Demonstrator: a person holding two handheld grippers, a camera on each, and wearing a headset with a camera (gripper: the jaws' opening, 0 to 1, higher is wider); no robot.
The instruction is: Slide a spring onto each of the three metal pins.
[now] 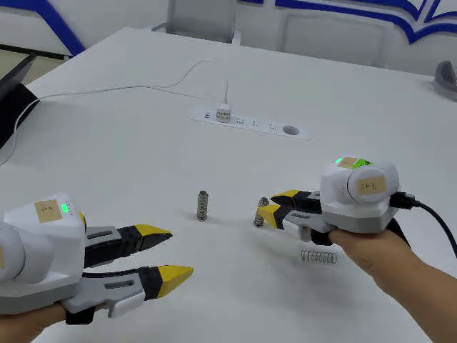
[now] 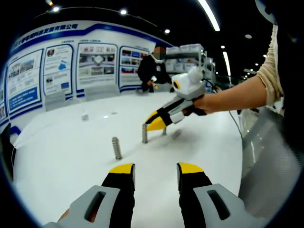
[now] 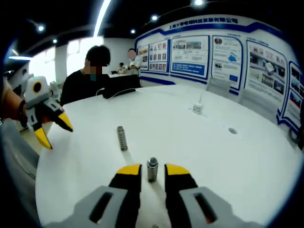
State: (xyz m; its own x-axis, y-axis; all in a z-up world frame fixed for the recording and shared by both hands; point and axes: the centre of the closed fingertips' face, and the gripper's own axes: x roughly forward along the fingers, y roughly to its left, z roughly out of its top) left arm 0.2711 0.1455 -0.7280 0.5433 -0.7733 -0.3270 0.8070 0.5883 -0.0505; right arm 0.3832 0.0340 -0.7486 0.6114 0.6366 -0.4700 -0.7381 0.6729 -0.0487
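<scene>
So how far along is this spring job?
One spring already stands on its pin. The right gripper has its open jaws around a second spring, also standing upright. A third spring lies loose on the table, yet to be fitted. The left gripper hangs open, empty.

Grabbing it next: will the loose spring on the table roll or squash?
Lying on its side, the loose spring probably rolls if nudged. Its thin open coils look light and may squash or flick away when pinched.

Chinese lettering on blue wall banner (image 3: pixel 199 21), unreadably small, tan stickers (image 1: pixel 370 186) illegible
</scene>
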